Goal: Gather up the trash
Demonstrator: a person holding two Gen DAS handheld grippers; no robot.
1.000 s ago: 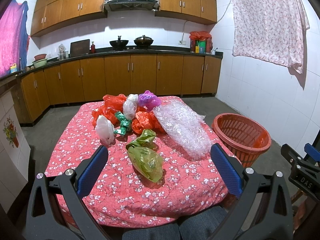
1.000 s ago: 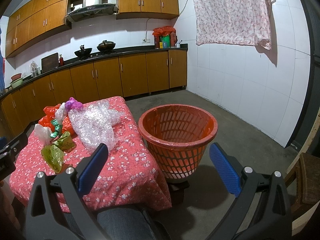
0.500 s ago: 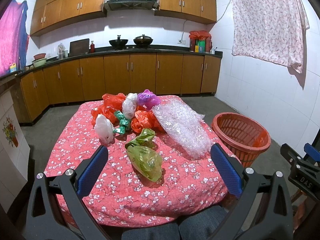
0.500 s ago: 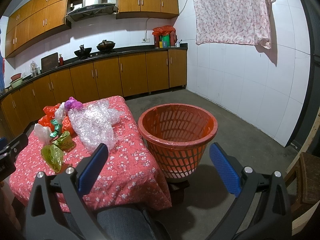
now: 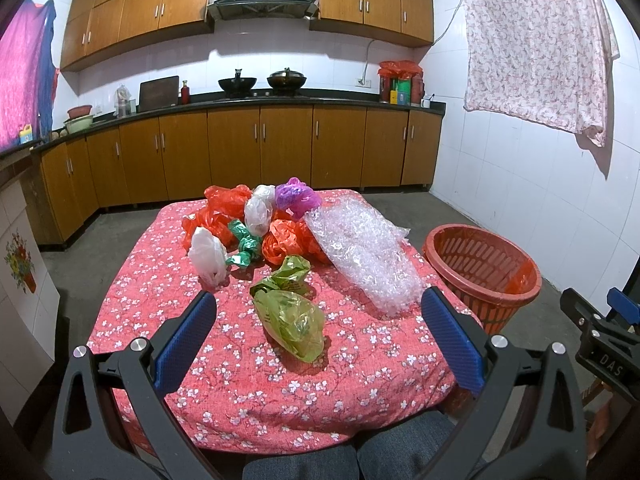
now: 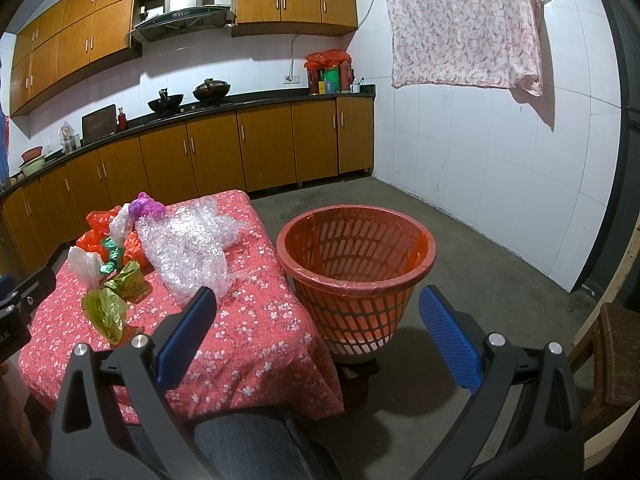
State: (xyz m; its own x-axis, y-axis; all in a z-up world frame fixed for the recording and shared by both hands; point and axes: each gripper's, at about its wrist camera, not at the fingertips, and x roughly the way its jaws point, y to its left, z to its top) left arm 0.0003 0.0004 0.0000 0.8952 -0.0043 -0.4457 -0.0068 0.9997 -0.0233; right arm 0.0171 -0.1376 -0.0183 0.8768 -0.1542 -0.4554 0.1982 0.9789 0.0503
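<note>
A heap of crumpled plastic bags lies on a table with a red flowered cloth: a green bag nearest me, a white bag, orange bags, a purple bag and a sheet of bubble wrap. An orange slatted basket stands on the floor right of the table. My left gripper hangs open above the table's near edge, its tips framing the green bag. My right gripper is open, low in front of the basket, holding nothing.
Wooden kitchen cabinets with a dark counter run along the back wall. A flowered cloth hangs on the white tiled wall at right. A wooden stool is at the right edge. A person's knees in jeans are below the grippers.
</note>
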